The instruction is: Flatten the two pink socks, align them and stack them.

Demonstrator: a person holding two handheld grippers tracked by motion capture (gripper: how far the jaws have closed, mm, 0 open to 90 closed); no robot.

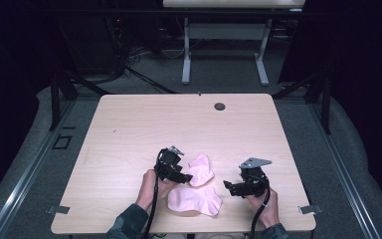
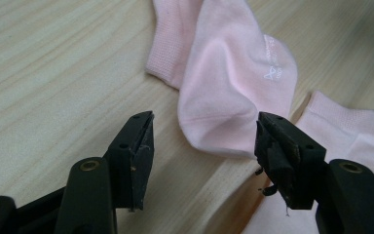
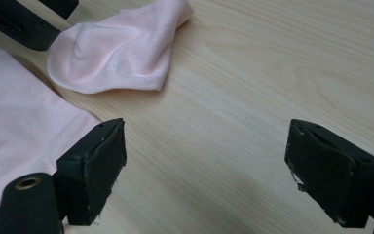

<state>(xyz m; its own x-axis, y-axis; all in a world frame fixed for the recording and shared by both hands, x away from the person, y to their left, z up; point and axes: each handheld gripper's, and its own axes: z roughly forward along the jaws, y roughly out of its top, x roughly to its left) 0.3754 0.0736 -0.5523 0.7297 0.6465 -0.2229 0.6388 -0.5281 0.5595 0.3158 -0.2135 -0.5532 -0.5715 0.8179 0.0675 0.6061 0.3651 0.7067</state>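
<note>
Left gripper [image 1: 185, 178], jaws apart, straddles upper sock [image 1: 201, 170]; right gripper [image 1: 228, 185], jaws apart, empty. Both socks lie loose near the table's [image 1: 129, 124] front edge; pairing not begun.

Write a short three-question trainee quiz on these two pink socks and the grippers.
1. True or false: the left gripper has a pink sock clamped tight between its fingers.
2. Which is nearer the table's front edge: A) the small folded sock, B) the larger flat sock?
3. What lies between the right gripper's fingers in its own view?

Key
1. False: the fingers stand apart, the folded sock's end just beyond them.
2. B.
3. Bare wooden table; the gripper is open.
</note>
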